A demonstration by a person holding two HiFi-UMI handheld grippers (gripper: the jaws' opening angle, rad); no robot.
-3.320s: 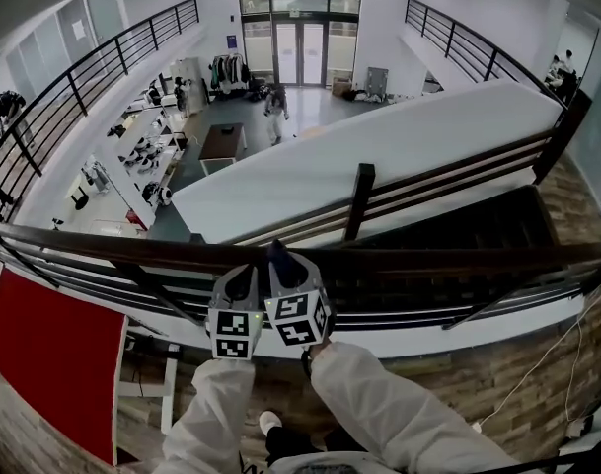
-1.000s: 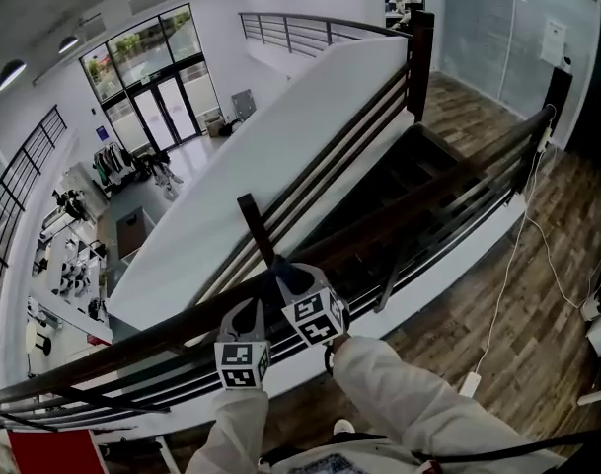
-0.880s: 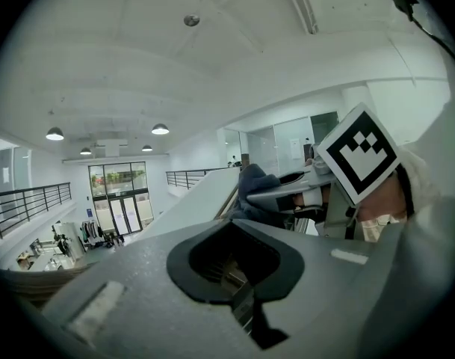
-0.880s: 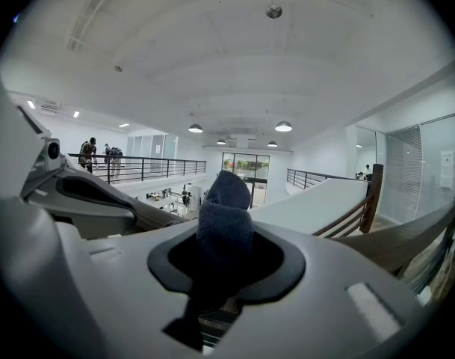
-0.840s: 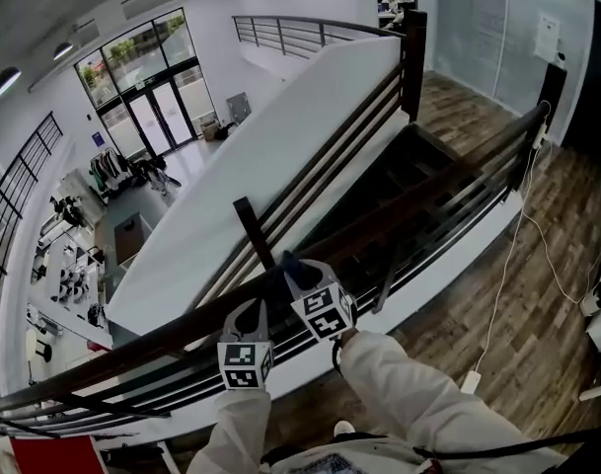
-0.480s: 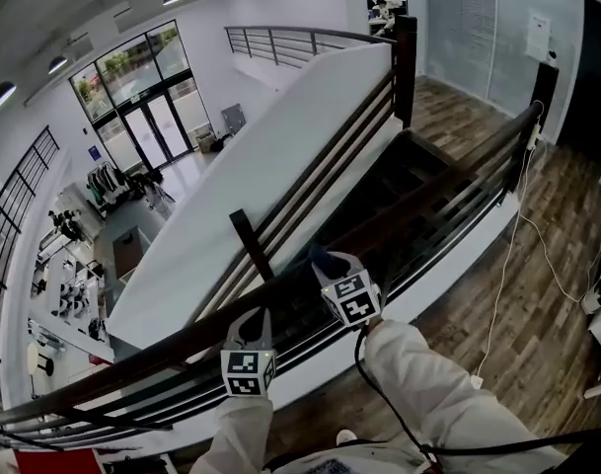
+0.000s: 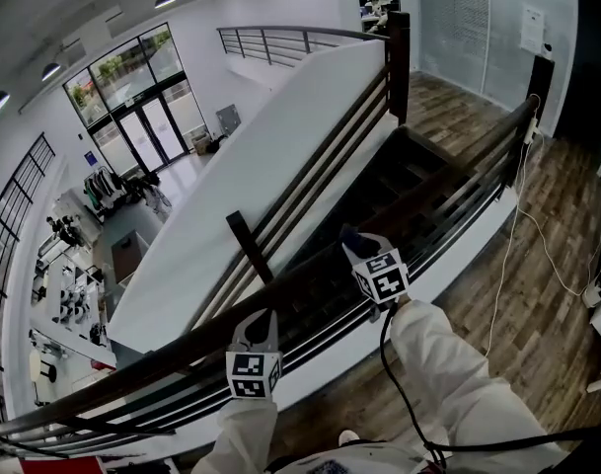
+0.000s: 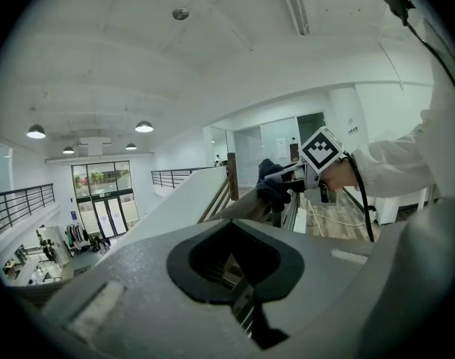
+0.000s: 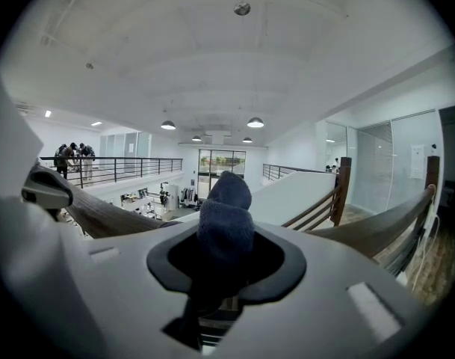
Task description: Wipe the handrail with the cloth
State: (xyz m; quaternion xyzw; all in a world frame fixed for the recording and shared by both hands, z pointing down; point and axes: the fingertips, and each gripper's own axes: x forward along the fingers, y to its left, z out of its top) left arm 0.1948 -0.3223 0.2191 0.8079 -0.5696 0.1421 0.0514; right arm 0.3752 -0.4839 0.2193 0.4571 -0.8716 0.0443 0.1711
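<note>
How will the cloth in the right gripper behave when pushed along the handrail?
Probably floppy: the cloth bulges as a soft wad out of the right gripper. Its fuzzy weave likely drags rather than slips on the handrail.

I got bright, even light: ceiling lamps at 11 o'clock, daylight through glass doors at 10. Fisheye bent all edges; my gripper views had black corners, and the cloth looked soft.

Glass doors (ceiling lamps above)
</note>
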